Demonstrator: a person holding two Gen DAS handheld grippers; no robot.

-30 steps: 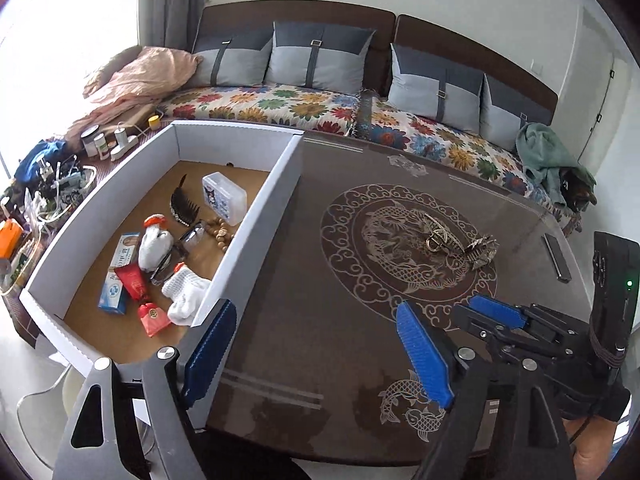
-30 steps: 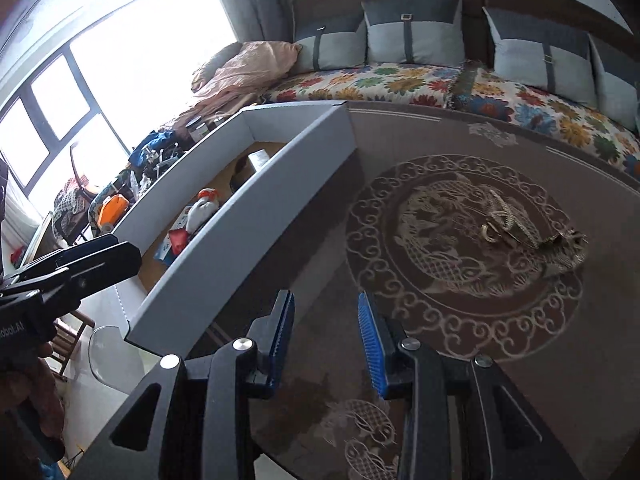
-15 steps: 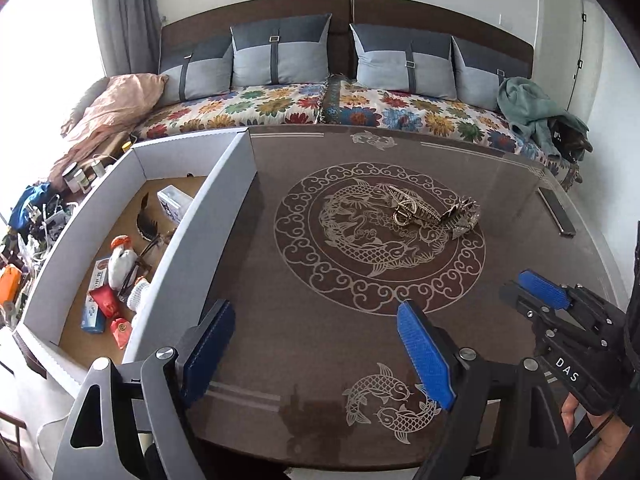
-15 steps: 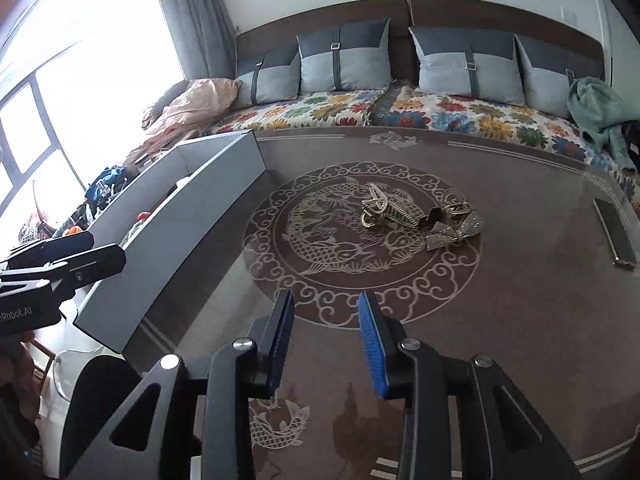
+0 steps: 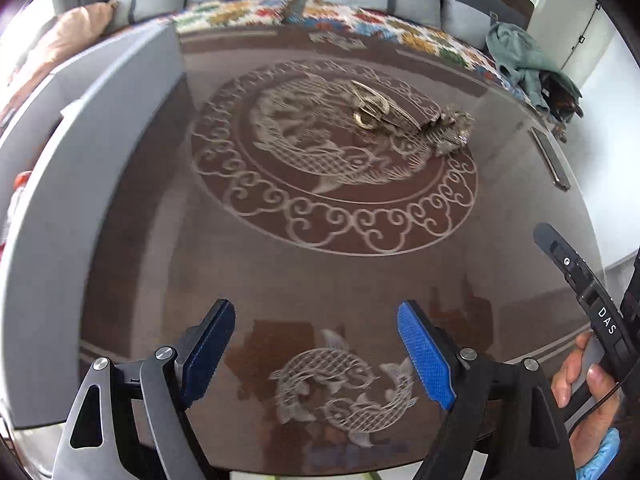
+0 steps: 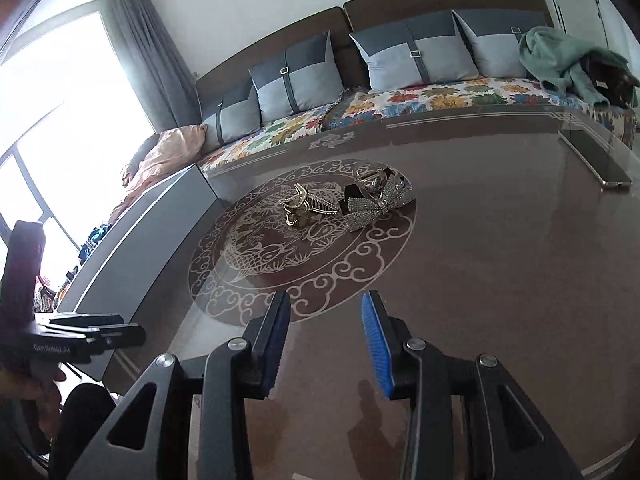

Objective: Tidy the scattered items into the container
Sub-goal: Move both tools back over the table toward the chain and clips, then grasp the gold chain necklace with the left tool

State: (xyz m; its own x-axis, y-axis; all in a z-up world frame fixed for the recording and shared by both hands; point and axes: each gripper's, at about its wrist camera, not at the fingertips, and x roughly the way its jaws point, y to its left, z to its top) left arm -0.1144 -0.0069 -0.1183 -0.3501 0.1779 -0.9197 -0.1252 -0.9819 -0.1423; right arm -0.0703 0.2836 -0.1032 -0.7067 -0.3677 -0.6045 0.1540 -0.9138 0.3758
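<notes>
Container [image 5: 60, 208] interior hidden behind near wall in both views; only a red-and-white sliver [image 5: 18, 184] visible at left edge, identity indeterminable. Hair clips [image 5: 374, 110] motion-blurred in left wrist view. Flat dark device [image 6: 596, 160] on table [image 6: 500, 280] too foreshortened to identify. Hand [image 5: 592, 404] cut off by frame edge. Dark object [image 6: 612, 80] on sofa partly covered by green cloth [image 6: 560, 58].

Phone [image 6: 596, 160] flat on brown tabletop [image 6: 500, 280], far right of hand-held gripper. Sofa [image 6: 420, 100] beyond: grey cushions [image 6: 296, 76], green garment [image 6: 568, 60], pink blanket [image 6: 160, 156].
</notes>
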